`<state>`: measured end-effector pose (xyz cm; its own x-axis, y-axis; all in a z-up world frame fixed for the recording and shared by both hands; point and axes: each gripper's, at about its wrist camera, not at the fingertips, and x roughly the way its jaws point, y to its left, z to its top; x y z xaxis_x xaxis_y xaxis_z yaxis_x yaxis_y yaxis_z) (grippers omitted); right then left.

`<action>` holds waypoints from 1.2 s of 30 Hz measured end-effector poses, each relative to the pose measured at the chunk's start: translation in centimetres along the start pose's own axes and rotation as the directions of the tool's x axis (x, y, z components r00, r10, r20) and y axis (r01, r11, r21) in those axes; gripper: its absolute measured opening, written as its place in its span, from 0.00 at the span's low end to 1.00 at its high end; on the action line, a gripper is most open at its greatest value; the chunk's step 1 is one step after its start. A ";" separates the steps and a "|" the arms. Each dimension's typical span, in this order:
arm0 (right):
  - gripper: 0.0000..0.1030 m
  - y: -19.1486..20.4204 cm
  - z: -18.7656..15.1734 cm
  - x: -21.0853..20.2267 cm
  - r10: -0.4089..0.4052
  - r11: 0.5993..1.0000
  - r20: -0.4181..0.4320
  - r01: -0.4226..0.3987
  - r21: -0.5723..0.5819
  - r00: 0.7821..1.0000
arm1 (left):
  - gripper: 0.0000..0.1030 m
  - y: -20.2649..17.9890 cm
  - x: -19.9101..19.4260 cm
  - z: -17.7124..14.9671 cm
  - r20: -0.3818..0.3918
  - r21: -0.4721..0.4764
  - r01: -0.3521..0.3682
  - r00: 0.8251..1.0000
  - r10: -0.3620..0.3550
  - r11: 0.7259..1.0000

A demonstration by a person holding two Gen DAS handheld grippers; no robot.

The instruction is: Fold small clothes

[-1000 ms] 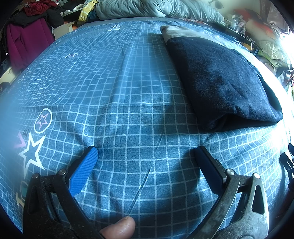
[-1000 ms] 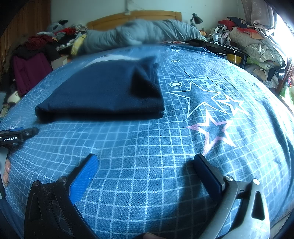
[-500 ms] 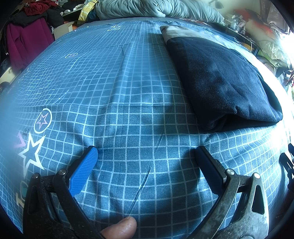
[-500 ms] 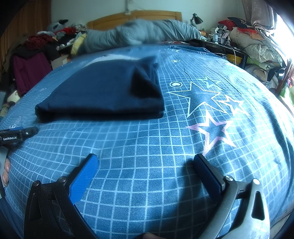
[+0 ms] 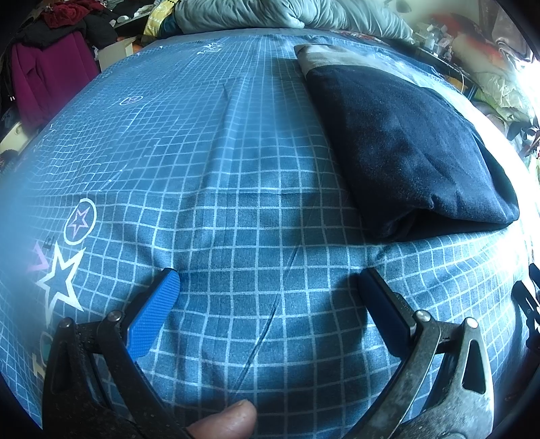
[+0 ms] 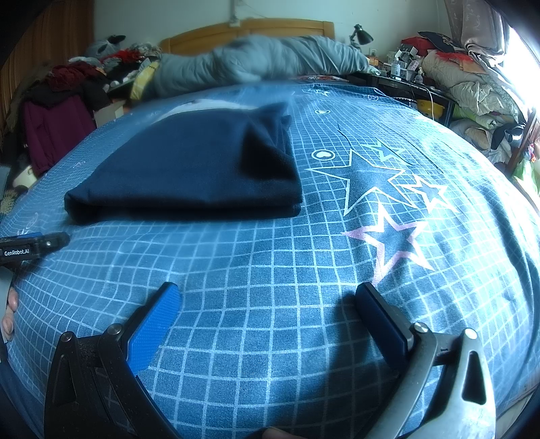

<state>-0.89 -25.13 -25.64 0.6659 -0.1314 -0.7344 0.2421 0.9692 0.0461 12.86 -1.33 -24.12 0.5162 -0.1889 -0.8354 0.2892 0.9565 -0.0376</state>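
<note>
A dark navy garment (image 5: 401, 141) lies folded flat on the blue checked bed sheet (image 5: 236, 169), ahead and to the right in the left wrist view. In the right wrist view the garment (image 6: 195, 169) lies ahead and to the left. My left gripper (image 5: 270, 280) is open and empty over bare sheet, short of the garment's near edge. My right gripper (image 6: 266, 290) is open and empty over the sheet (image 6: 270, 270), a little in front of the garment. The left gripper's tip (image 6: 33, 244) shows at the left edge of the right wrist view.
A grey duvet (image 6: 263, 60) is bunched at the head of the bed by the wooden headboard (image 6: 246, 28). Clothes are piled at the left (image 6: 57, 101). Bedding and clutter are stacked at the right (image 6: 465, 81). Star prints mark the sheet (image 6: 378, 175).
</note>
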 end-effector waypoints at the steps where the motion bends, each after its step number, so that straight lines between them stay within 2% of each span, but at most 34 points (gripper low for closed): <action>1: 1.00 0.1 0.0 0.0 -0.001 1.000 0.001 0.001 -0.001 1.000 | 1.00 0.0 0.0 0.2 -0.002 0.002 0.001 1.000 -0.001 1.000; 9: 1.00 0.4 0.8 0.3 -0.007 1.000 -0.028 0.007 -0.008 1.000 | 1.00 0.2 0.4 0.9 -0.015 0.010 0.012 1.000 -0.012 1.000; 13: 1.00 0.7 1.8 0.8 -0.006 1.000 -0.084 0.004 -0.016 0.996 | 1.00 0.3 0.1 1.8 -0.054 0.020 0.006 0.999 -0.005 1.000; 17: 1.00 1.0 3.7 1.1 0.032 0.999 -0.168 -0.035 -0.013 0.985 | 1.00 0.3 -2.6 2.9 0.025 0.024 -0.035 0.999 0.035 0.999; 20: 1.00 1.6 5.0 -0.2 0.025 0.999 -0.151 -0.028 -0.019 0.988 | 1.00 0.3 -6.3 3.8 0.106 0.011 -0.058 0.993 0.056 0.998; 23: 1.00 2.8 7.2 -2.8 0.018 1.000 -0.109 -0.020 -0.022 0.994 | 1.00 -0.5 -11.3 4.5 0.228 0.030 -0.089 0.970 0.080 0.996; 28: 1.00 4.8 11.3 -8.7 0.037 0.999 0.008 -0.037 -0.029 0.999 | 1.00 -3.2 -19.8 4.9 0.416 0.069 -0.105 0.907 0.067 0.992; 31: 1.00 5.7 13.3 -12.2 0.041 0.998 0.067 -0.038 -0.046 0.997 | 1.00 -4.0 -22.8 5.6 0.444 0.042 -0.080 0.895 0.054 0.996; 35: 1.00 6.8 15.1 -17.1 0.025 0.998 0.158 -0.015 -0.063 0.987 | 1.00 -4.6 -26.8 5.4 0.500 0.008 -0.041 0.865 0.032 0.999; 36: 1.00 7.0 15.8 -18.3 0.019 0.998 0.176 -0.009 -0.058 0.984 | 1.00 -4.6 -27.4 5.5 0.500 0.009 -0.020 0.866 0.012 1.000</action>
<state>-0.19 -19.22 -1.21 0.7843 -0.1478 -0.6025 0.1950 0.9807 0.0134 1.80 -1.74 2.00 0.8539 -0.2627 -0.4492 0.2861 0.9580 -0.0164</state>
